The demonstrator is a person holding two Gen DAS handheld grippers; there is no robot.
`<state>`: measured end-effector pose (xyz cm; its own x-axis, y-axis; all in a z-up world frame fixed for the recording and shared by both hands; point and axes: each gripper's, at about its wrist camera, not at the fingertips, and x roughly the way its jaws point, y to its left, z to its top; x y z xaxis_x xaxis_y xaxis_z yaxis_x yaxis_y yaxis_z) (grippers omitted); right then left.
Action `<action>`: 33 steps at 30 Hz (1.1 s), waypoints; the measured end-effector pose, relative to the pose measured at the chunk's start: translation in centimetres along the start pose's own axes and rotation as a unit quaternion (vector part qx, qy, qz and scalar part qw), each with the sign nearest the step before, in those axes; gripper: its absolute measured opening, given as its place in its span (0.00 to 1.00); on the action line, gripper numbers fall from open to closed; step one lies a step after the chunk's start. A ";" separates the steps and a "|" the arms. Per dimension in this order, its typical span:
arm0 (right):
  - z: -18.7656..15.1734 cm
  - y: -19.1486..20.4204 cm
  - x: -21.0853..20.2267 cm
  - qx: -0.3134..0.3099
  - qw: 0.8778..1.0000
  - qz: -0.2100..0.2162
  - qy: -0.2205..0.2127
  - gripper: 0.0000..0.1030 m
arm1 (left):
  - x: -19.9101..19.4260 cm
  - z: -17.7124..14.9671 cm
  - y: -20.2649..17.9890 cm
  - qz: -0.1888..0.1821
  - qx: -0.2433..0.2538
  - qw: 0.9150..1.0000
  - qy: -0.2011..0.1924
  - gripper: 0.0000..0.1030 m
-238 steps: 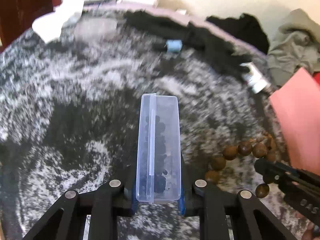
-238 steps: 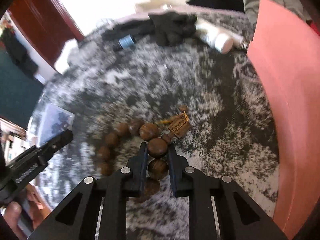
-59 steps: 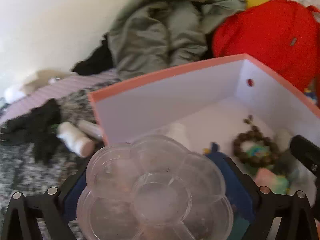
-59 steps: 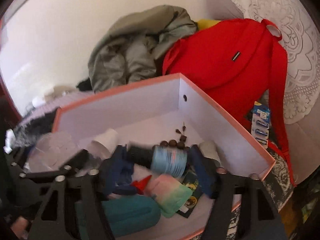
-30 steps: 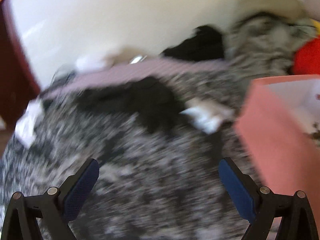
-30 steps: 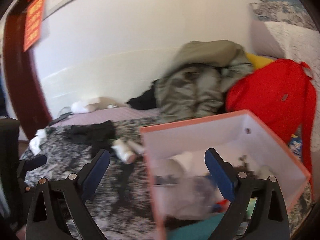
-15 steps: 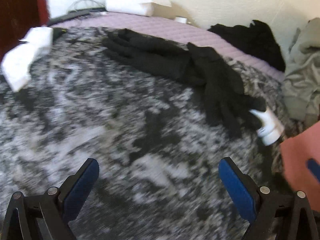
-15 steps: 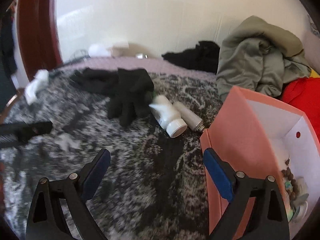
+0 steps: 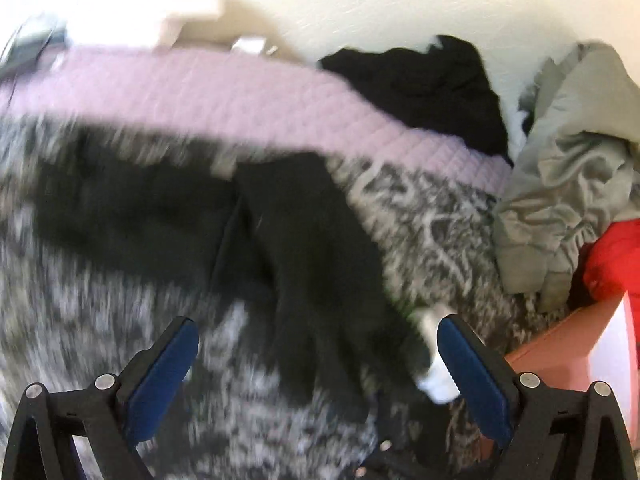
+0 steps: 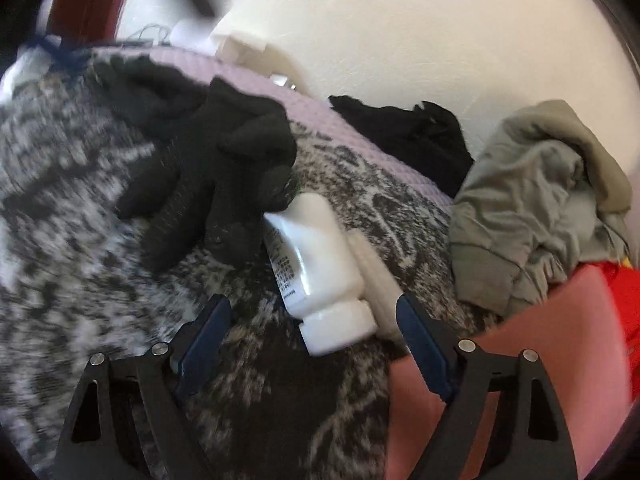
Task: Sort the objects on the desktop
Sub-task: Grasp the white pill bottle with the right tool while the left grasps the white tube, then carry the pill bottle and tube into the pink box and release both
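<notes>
right gripper (image 10: 312,320) jaws spread, closing round white bottle (image 10: 316,264), untouched | left gripper (image 9: 318,344) spread, empty; black gloves (image 9: 304,248) blurred at centre frame

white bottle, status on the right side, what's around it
Right gripper open, jaws just closing in, white bottle lying between them, not gripped. Left gripper open, empty. Black glove touches the bottle's far end; pink box alongside.

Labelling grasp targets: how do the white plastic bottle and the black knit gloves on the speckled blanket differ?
The white plastic bottle is rigid and glossy with printed text; the black knit gloves are soft, matte and plain. The bottle is compact, lying on its side, cap toward the camera; the gloves sprawl wide, fingers splayed. The bottle lies ahead of the open right gripper; the gloves lie further off. Both rest on the speckled blanket, touching.
</notes>
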<state>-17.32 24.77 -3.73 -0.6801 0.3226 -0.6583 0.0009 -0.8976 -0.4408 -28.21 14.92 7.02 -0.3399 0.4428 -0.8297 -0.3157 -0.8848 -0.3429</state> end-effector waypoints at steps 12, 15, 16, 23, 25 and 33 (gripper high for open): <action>-7.2 2.7 -7.1 -0.070 0.997 0.045 -0.005 0.45 | 12.1 -3.3 -15.7 0.032 0.362 0.925 0.110 0.90; -9.8 2.8 -9.9 -0.083 0.994 0.069 -0.016 0.45 | 14.0 -7.0 -17.1 0.036 0.498 0.858 0.121 0.84; -9.8 2.3 -10.0 -0.072 0.994 0.085 -0.011 0.45 | 14.5 -7.5 -17.2 0.021 0.512 0.849 0.128 0.83; -9.5 0.2 -9.0 -0.027 0.992 0.125 -0.002 0.45 | 15.3 -6.8 -16.0 -0.020 0.482 0.862 0.155 0.73; -9.6 0.0 -9.1 -0.019 0.991 0.129 -0.002 0.45 | 13.9 -7.9 -15.6 0.003 0.486 0.862 0.141 0.72; -10.4 0.0 -14.6 0.002 0.990 0.144 -0.009 0.45 | -0.9 -12.9 -11.3 0.001 0.414 0.910 0.034 0.73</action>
<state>0.27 23.23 -0.46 -0.6654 0.0473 -0.7450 0.1942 -0.9527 -0.2339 -12.91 22.65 5.94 -0.2955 0.4063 -0.8646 -0.8831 -0.4615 0.0850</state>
